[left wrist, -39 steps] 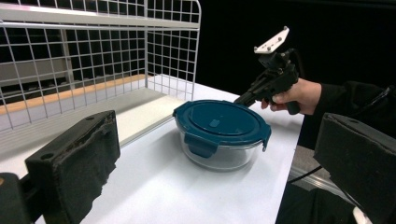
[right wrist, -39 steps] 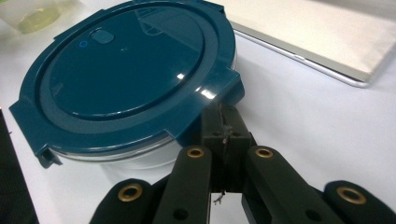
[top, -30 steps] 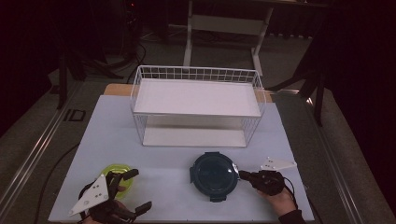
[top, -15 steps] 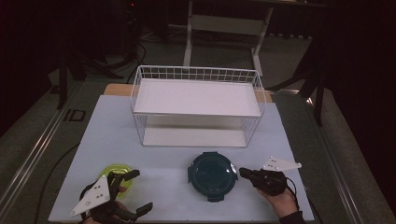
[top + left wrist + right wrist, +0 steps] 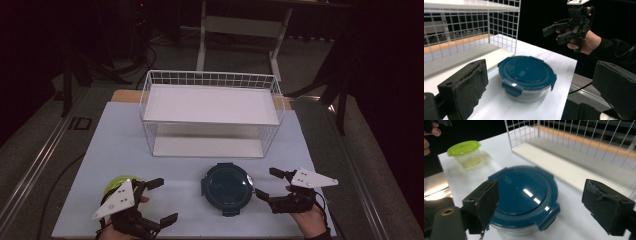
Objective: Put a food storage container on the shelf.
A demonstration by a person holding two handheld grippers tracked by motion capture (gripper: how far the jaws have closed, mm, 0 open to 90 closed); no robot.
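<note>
A round container with a dark blue clip lid sits on the white table near the front. My right gripper hovers just right of it. Its jaws have just been opening and stand wide, with nothing pressed between them. The container lies ahead of them, untouched. At the front left, my left gripper is open and empty, pointing toward the container. A small tub with a green lid stands behind it, partly hidden by the gripper's plate. The right gripper is seen raised in a hand.
A white wire rack with an upper shelf and a lower board stands behind the container. The table's front edge runs close under both hands. Dark floor and frame legs surround the table.
The right gripper, shut at the container's right edge a second ago, has opened wide and drawn back and up a little. The left gripper has shifted slightly.
</note>
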